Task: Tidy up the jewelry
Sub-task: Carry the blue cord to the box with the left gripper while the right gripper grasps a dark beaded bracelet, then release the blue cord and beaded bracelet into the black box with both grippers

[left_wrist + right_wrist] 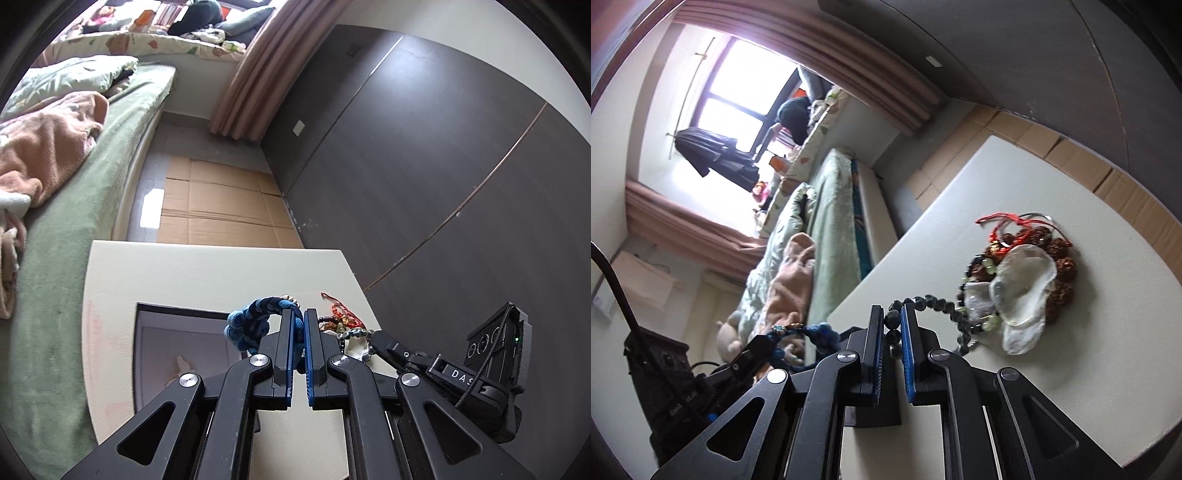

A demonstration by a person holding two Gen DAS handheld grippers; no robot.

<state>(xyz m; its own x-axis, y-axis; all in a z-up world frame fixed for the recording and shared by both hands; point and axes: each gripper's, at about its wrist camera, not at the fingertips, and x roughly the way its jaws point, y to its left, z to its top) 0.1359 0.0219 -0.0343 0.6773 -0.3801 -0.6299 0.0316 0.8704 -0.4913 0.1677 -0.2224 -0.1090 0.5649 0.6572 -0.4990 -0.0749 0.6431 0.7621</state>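
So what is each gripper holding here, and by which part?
Left gripper pinches the blue braided bracelet at one end of its loop. Right gripper clamps the dark bead string by beads at its near end.

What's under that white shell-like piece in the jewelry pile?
Brown bead bracelet circles out beneath the white shell-like piece, with red cord and green beads at its edge. Anything directly underneath is covered.
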